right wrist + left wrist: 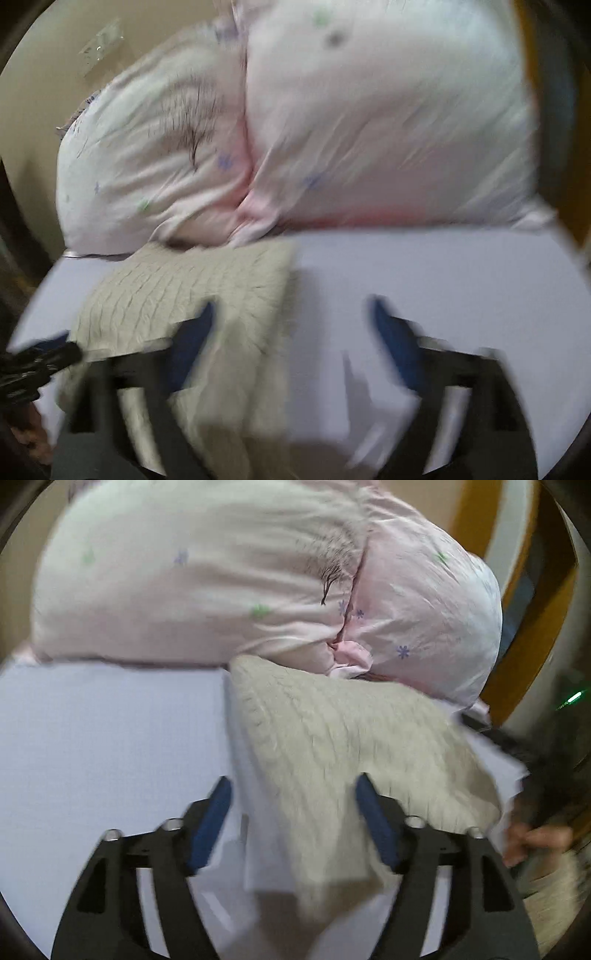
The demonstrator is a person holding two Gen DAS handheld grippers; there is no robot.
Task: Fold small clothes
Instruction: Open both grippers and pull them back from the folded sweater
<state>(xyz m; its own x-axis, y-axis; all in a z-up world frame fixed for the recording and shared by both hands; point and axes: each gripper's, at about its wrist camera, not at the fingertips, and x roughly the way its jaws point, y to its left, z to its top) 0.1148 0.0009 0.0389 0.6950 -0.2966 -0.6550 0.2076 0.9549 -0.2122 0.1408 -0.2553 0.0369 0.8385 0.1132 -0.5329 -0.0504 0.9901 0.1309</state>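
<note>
Both wrist views look forward, low and close over the bed sheet (92,738) — sharing the pillows (369,129) and knit garment (332,738).

Lilac bed sheet (92,738) — pink pillows (184,583)

Sweater (332,746): cream cable-knit, ribbed, matt. Sheet (110,731): smooth lilac cloth. Pillows (207,576): pink printed cloth, finely creased. Pads (210,819): blue, matt, on black plastic arms.
</note>
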